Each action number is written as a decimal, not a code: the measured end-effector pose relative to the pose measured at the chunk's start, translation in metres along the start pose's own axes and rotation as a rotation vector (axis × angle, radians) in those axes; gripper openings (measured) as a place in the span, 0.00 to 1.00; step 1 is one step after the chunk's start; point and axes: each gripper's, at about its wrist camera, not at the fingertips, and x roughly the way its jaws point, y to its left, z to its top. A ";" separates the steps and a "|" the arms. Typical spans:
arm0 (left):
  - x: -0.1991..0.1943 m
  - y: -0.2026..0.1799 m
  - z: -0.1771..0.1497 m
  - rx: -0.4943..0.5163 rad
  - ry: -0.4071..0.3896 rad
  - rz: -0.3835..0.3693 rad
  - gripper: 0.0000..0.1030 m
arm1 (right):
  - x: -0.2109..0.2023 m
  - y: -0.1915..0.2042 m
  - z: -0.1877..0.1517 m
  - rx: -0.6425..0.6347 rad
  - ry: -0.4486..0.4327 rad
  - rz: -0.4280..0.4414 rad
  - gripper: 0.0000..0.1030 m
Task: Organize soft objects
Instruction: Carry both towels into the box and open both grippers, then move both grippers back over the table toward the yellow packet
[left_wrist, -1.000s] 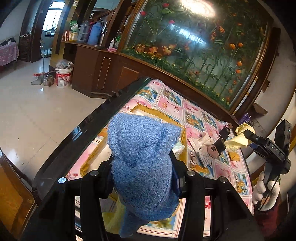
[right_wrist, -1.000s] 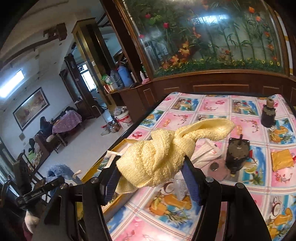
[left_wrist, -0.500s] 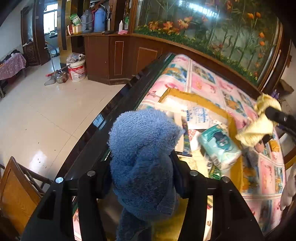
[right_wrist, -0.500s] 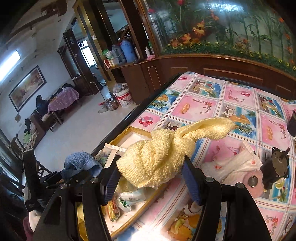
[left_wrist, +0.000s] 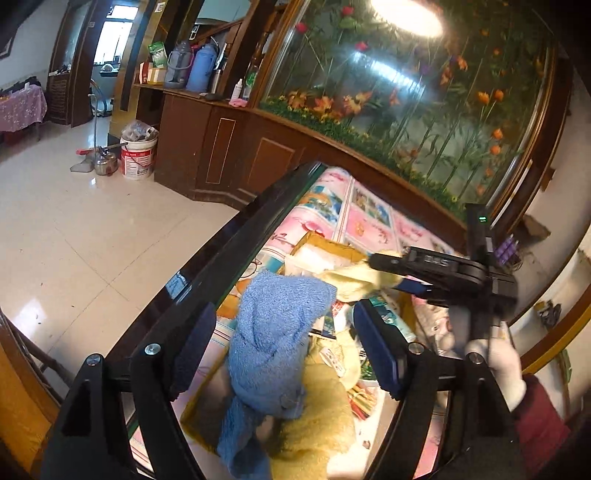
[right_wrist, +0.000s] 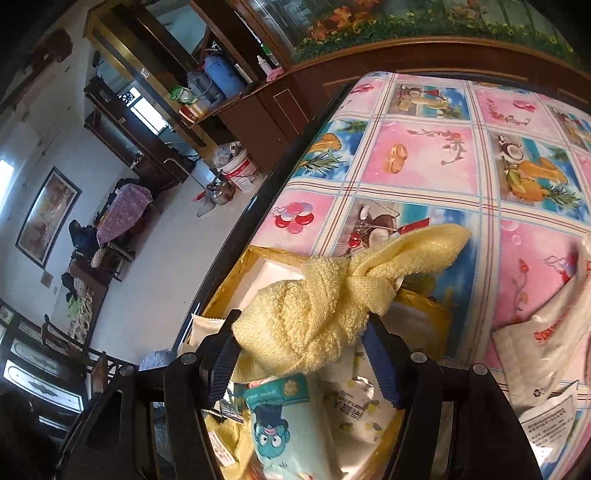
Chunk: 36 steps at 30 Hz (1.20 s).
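Sitting on the bench, a yellow box is holding wet-wipe packs. Above it, the left gripper is spreading wide around a blue towel; the right gripper is clamping a knotted yellow towel.

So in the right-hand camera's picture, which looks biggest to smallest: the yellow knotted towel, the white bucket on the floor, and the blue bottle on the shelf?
1. Yellow knotted towel, largest by far, though it sits right at the camera.
2. White bucket.
3. Blue bottle, looking only slightly smaller than the bucket; both are far off, so that order is unsure.
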 end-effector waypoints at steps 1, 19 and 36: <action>-0.003 0.001 -0.002 -0.008 -0.001 -0.009 0.75 | 0.004 0.002 0.002 0.006 0.005 0.009 0.64; -0.027 0.007 -0.023 -0.105 0.007 -0.051 0.75 | -0.022 0.010 0.005 0.007 -0.059 0.044 0.80; -0.031 -0.076 -0.055 0.045 0.084 -0.072 0.76 | -0.180 -0.117 -0.083 -0.028 -0.197 -0.161 0.84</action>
